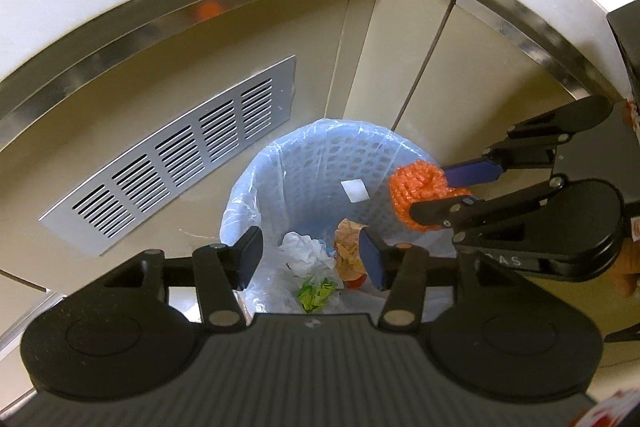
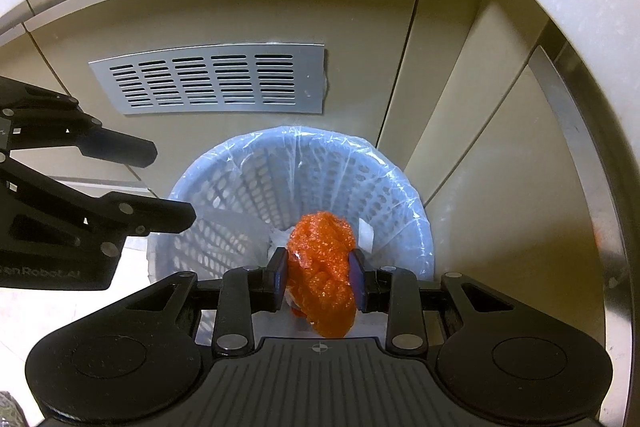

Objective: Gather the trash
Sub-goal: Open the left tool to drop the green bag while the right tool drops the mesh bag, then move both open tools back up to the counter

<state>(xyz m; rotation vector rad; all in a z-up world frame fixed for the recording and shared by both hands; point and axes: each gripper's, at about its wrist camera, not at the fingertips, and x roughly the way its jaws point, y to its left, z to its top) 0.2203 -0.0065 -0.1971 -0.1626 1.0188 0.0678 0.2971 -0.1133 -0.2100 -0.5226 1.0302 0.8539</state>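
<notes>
Trash: an orange mesh wad (image 2: 324, 275) is hanging above the mouth of the bin (image 2: 224, 195), so a release should drop it inside.
Right gripper (image 2: 320, 277): is squeezing the wad narrowly between both pads.
Left gripper (image 1: 310, 259): is hovering half open and empty over the near rim.
Bin: is standing on the floor by the cabinet vent (image 2: 212, 79), with a plastic liner (image 1: 240, 195) catching the paper and wrappers (image 1: 320, 267) inside.
</notes>
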